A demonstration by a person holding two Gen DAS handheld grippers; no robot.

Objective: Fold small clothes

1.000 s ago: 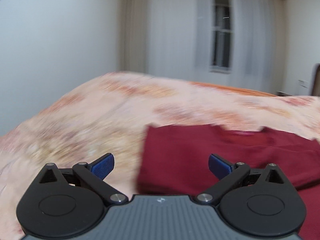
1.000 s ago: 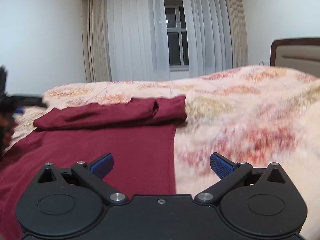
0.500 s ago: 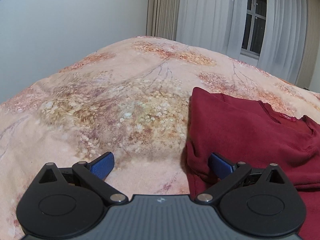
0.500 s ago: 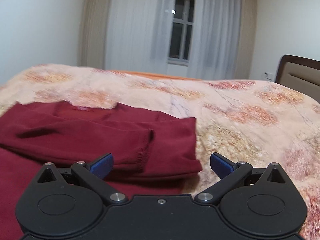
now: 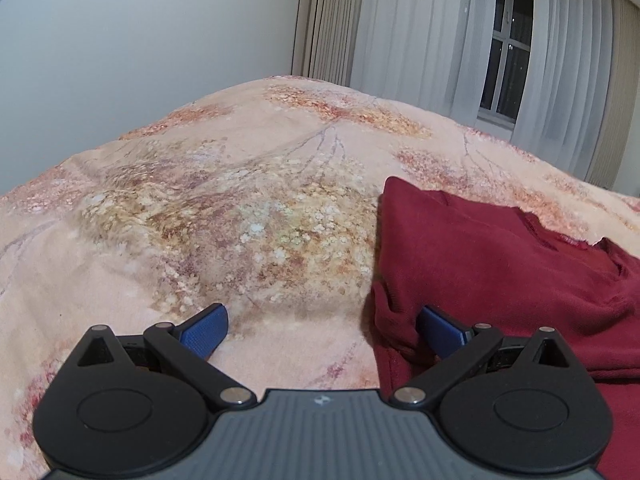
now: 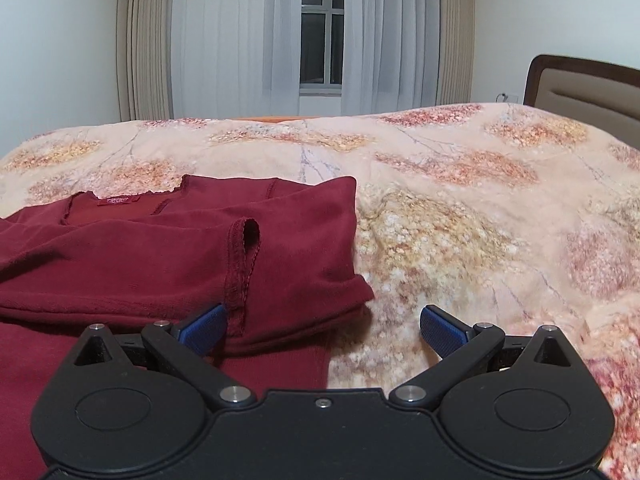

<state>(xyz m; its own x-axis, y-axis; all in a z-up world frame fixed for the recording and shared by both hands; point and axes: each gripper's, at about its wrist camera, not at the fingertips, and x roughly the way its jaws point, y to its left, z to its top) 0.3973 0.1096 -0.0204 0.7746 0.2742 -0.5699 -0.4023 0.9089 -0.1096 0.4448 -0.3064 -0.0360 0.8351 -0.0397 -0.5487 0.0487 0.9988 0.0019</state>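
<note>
A dark red long-sleeved top [image 5: 500, 264] lies flat on the bed, collar away from me, with its sleeves folded in across the chest. My left gripper [image 5: 322, 330] is open and low over the top's left edge; its right finger pad [image 5: 442, 330] touches the bunched cloth there. In the right wrist view the top [image 6: 160, 256] fills the left side, a sleeve cuff [image 6: 242, 264] lying on it. My right gripper [image 6: 322, 328] is open and straddles the top's right edge, its left pad [image 6: 204, 328] over the cloth.
The bed's floral peach blanket [image 6: 460, 216] spreads all around the top. A brown headboard [image 6: 588, 88] stands at the right. Curtains and a window [image 6: 322, 36] are behind the bed, with a plain wall [image 5: 140, 48] on the left.
Both grippers have swung and come down closer to the top's shoulder end, the left to its left edge, the right to its right edge. Both stayed open.
</note>
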